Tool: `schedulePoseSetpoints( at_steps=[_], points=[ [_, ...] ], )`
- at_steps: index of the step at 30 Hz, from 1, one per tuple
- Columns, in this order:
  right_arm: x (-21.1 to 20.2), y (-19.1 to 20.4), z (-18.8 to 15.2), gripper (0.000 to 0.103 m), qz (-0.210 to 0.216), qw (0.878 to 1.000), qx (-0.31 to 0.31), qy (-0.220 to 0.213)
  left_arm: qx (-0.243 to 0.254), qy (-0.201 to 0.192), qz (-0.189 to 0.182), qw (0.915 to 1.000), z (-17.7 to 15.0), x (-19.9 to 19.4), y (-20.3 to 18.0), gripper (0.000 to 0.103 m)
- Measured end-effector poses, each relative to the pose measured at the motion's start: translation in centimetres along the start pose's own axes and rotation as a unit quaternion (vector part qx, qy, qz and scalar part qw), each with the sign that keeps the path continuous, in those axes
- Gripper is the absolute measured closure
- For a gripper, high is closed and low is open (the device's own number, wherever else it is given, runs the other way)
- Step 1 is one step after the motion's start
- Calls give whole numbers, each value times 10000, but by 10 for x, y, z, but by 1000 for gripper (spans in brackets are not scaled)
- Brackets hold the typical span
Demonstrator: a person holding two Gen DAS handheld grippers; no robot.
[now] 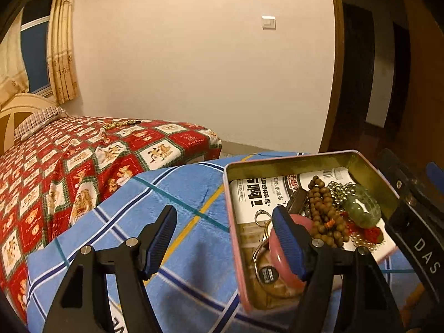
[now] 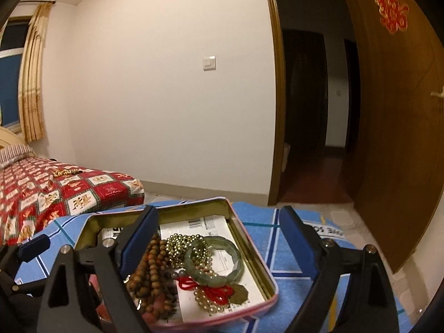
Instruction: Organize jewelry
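The left gripper (image 1: 224,240) has its fingers wide apart and holds nothing; its right finger (image 1: 288,244) sits over the tin (image 1: 291,158), in front of a pink bangle (image 1: 279,260), while its left finger is over the blue checked cloth (image 1: 188,194). The right gripper (image 2: 219,242) is likewise spread and empty, straddling the tin's right half, its left finger (image 2: 138,238) inside the rim above the wooden beads (image 2: 151,272).

The tin lies open on the cloth, long axis running away from the cameras. In it lie a green bangle (image 2: 213,260), a metal bead chain (image 2: 180,247), red cord (image 2: 205,287) and printed cards; one reads "150x150cm". "DAS" shows on the right gripper's body in the left view.

Beyond stand a bed with a red patterned quilt (image 1: 83,166), where more beads (image 1: 116,124) lie, a white wall with a switch (image 1: 268,22), curtains (image 1: 62,41), and an open door (image 2: 394,111) bearing a red paper ornament (image 2: 391,10).
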State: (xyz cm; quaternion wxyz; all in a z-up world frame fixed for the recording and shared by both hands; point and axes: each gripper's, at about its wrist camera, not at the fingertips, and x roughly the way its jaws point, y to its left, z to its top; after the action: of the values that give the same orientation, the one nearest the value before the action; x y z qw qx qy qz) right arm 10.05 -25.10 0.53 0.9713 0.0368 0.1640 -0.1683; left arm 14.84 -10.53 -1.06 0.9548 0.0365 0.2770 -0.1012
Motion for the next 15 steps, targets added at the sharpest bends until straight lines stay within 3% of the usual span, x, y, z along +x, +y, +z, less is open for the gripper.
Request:
schedulePoseSetpoints(
  at_steps=[15],
  points=[
    [-59, -12, -19, 9, -126, 9999, 95, -46, 28, -329, -82, 9994, -35, -64, 10, 31]
  ],
)
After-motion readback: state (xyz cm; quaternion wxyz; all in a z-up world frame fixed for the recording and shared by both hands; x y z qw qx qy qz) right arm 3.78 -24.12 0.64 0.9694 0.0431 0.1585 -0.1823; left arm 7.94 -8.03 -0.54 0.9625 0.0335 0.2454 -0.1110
